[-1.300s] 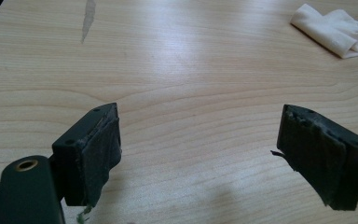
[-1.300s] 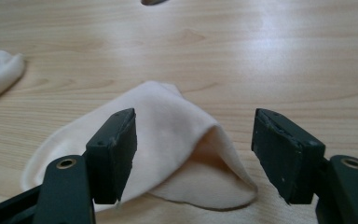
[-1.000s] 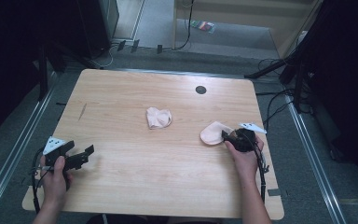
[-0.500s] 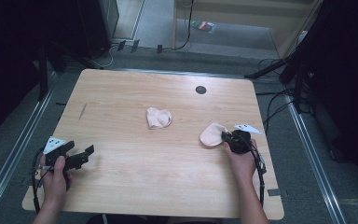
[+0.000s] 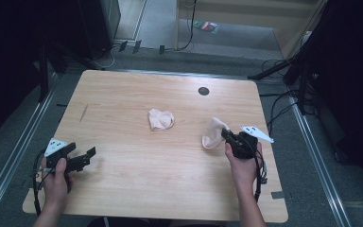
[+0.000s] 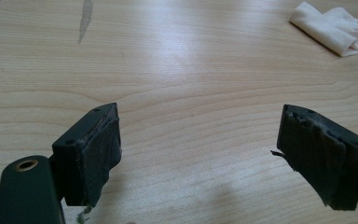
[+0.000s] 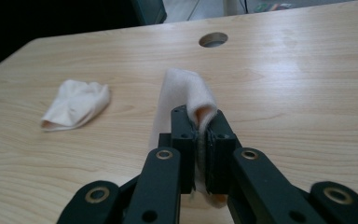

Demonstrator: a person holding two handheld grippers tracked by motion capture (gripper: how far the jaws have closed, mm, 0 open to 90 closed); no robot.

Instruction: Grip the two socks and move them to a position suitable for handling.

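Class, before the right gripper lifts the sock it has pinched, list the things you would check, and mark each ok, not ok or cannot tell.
1. Right gripper shut on the pinched sock: ok; a fold sits between the closed jaws.
2. Grip deep enough to hold through a lift: cannot tell.
3. Other sock lies apart from the pinched one: ok.
4. Left gripper open with nothing between its jaws: ok.
5. Left gripper stays out of the lift path, near the table's left edge: ok.
6. Cable hole away from both socks: ok.
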